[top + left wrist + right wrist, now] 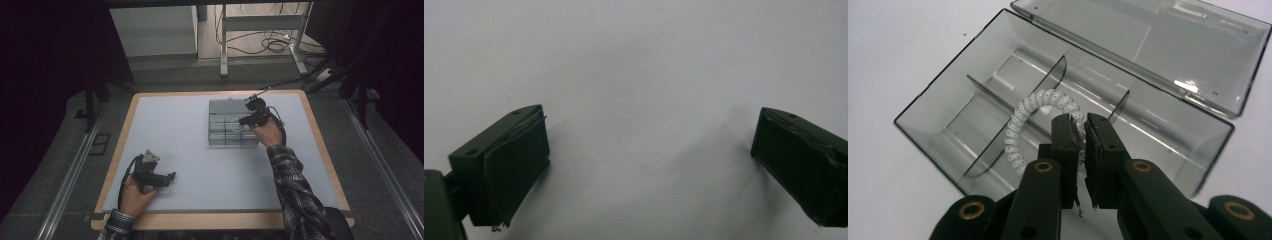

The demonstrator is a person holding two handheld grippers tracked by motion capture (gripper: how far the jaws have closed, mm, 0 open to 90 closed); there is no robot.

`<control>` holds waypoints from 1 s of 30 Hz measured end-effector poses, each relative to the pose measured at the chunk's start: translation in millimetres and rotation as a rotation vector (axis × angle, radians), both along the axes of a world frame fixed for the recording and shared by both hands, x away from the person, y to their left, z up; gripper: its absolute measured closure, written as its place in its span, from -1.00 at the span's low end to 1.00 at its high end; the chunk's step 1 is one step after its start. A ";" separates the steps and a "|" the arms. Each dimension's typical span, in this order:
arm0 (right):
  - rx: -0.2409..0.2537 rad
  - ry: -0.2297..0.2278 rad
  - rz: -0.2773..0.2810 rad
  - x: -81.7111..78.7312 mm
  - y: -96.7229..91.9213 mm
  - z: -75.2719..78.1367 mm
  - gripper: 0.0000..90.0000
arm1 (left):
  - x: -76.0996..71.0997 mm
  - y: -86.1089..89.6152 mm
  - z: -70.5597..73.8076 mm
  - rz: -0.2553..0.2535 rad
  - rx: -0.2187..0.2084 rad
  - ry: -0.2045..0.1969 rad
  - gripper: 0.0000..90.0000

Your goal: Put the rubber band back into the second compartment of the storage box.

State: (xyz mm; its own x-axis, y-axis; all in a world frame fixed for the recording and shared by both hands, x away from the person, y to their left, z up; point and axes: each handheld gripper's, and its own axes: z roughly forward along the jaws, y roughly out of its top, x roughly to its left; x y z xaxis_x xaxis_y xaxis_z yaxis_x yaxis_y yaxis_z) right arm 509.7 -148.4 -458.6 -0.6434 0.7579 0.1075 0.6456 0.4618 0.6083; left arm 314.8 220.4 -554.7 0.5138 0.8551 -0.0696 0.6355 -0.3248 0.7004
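A clear plastic box (pixel 220 107) with divided compartments lies open on the table, its lid (pixel 1168 35) folded flat behind it. My right gripper (pixel 1083 125) is shut on a white spiral hair tie (pixel 1020 120). It holds the tie just above the box's middle compartments, and the loop hangs over a divider. From the high view the right gripper (pixel 242 121) sits over the box's right part, with the hair tie (pixel 235 123) at its tips. My left gripper (pixel 172 176) rests near the front left of the table. Its jaws (pixel 649 160) stand wide apart over the bare surface with nothing between them.
The pale table top (pixel 175 130) has a wooden rim (pixel 120 145). Dark floor and rails (pixel 70 175) flank it. A table frame with cables (pixel 260 45) stands beyond the far edge.
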 end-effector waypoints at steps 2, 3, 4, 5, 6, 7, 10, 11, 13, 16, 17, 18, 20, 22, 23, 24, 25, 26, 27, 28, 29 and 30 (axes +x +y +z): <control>0.003 -0.007 -0.008 2.7 2.5 -2.2 0.83 | 0.0 -0.1 0.0 0.001 -0.001 0.000 -0.95; 0.006 -0.008 -0.012 4.3 3.5 -3.4 0.83 | 0.0 0.0 0.0 0.001 -0.001 0.000 -0.95; 0.006 -0.009 -0.016 5.5 4.3 -4.2 0.83 | 0.0 0.0 0.0 0.001 -0.001 0.000 -0.95; 0.006 -0.009 -0.016 5.5 4.3 -4.2 0.83 | 0.0 0.0 0.0 0.000 -0.001 0.000 -0.95; 0.005 -0.011 -0.021 7.6 5.7 -5.6 0.83 | 0.0 0.0 -0.1 0.001 -0.002 -0.001 -0.95; 0.005 -0.012 -0.026 9.4 6.6 -6.7 0.83 | 0.0 0.0 -0.1 0.001 -0.002 -0.001 -0.95; 0.012 -0.021 -0.041 15.0 10.5 -11.0 0.83 | 0.0 0.1 0.0 0.001 -0.002 -0.001 -0.95; 0.012 -0.021 -0.041 15.0 10.5 -11.0 0.83 | 0.0 0.1 0.0 0.001 -0.003 -0.001 -0.95; 0.004 -0.030 -0.049 17.9 13.5 -15.1 0.83 | 0.0 0.1 -0.1 0.002 -0.003 -0.001 -0.95; -0.004 -0.036 -0.055 20.0 15.3 -18.6 0.83 | 0.0 0.1 -0.1 0.002 -0.003 -0.001 -0.95; -0.008 -0.038 -0.058 20.9 15.9 -20.2 0.83 | 0.0 0.1 -0.1 0.001 -0.003 -0.001 -0.95; -0.013 -0.036 -0.061 22.5 17.0 -23.0 0.83 | 0.2 0.3 0.0 -0.001 -0.002 -0.002 -0.95; -0.023 -0.037 -0.062 23.6 18.2 -25.3 0.83 | 0.3 0.5 0.0 -0.003 -0.001 -0.002 -0.95; -0.025 -0.032 -0.059 24.6 19.6 -27.4 0.82 | 0.3 0.5 0.0 -0.004 -0.002 -0.002 -0.95; -0.025 -0.032 -0.059 24.6 19.6 -27.4 0.82 | 0.3 0.5 0.0 -0.004 -0.002 -0.002 -0.95; -0.026 -0.030 -0.056 24.9 20.1 -28.1 0.81 | 0.0 0.2 0.0 0.001 -0.005 0.000 -0.95; -0.034 -0.038 -0.051 24.9 21.8 -29.1 0.79 | 0.2 0.4 0.0 -0.002 -0.002 -0.001 -0.95; -0.034 -0.038 -0.051 24.9 21.8 -29.1 0.79 | 0.0 0.2 0.0 0.000 -0.003 0.000 -0.95; -0.033 -0.039 -0.050 24.9 22.1 -29.0 0.76 | 0.0 0.2 0.0 0.001 -0.004 -0.001 -0.95; -0.033 -0.049 -0.052 24.5 22.8 -27.9 0.70 | 0.0 0.2 0.0 0.001 -0.003 -0.001 -0.95; -0.033 -0.049 -0.052 24.5 22.8 -27.9 0.70 | 0.0 0.2 0.0 0.001 -0.003 -0.001 -0.95; -0.031 -0.050 -0.052 24.3 22.8 -27.3 0.68 | 0.0 0.1 -0.1 0.002 -0.003 -0.001 -0.95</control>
State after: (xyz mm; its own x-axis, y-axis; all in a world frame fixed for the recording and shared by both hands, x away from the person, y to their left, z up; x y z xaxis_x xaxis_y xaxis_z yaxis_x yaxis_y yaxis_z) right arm 534.0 -125.6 -485.9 -0.6072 0.7928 0.0516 0.6380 0.4479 0.6263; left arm 314.8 220.5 -554.8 0.5124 0.8557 -0.0717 0.6354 -0.3216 0.7020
